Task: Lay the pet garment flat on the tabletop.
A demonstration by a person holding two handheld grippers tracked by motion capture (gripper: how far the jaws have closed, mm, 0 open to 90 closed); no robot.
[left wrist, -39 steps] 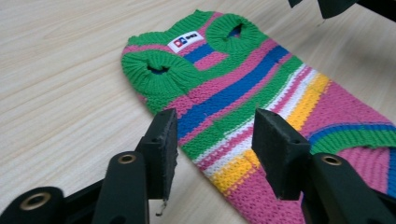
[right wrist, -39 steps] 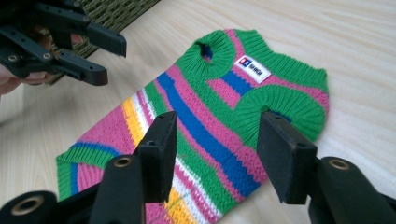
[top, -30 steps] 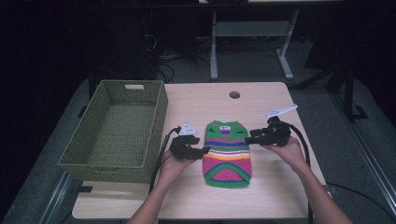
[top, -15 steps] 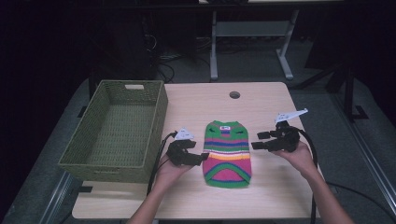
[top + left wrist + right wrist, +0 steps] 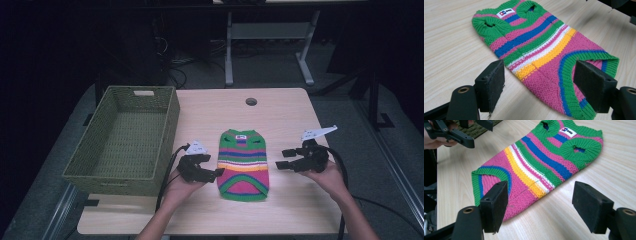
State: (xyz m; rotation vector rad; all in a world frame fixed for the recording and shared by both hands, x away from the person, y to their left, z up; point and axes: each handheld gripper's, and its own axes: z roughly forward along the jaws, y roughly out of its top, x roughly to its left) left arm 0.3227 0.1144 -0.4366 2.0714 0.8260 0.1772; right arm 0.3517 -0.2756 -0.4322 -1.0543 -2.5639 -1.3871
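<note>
- The table (image 5: 280,205) is a pale wood-grain top with a round cable hole (image 5: 251,101) near its far edge; dark floor and the legs of other furniture lie beyond it.
- The woven green basket (image 5: 125,172) stands on the table's left part, rectangular, with a slot handle in its far wall; nothing lies inside it.
- The small knitted sweater (image 5: 243,160) lies flat in the middle of the table, between the two grippers and to the right of the basket; its neck end with a white label (image 5: 505,12) points to the far edge, its hem to the person; stripes run across it in green, pink, blue, white and yellow, and two green-ribbed sleeve holes sit either side of the label.
- The left gripper (image 5: 213,173), held in the person's left hand (image 5: 181,186), sits just beside the sweater's left edge, near its hem; its jaws stand wide apart and hold nothing; in the left gripper view the sweater's lower part lies between and beyond them.
- The right gripper (image 5: 283,159), held in the right hand (image 5: 327,177), sits near the sweater's right edge but apart from it; its jaws are likewise spread wide and empty; I cannot tell whether either gripper touches the tabletop.
</note>
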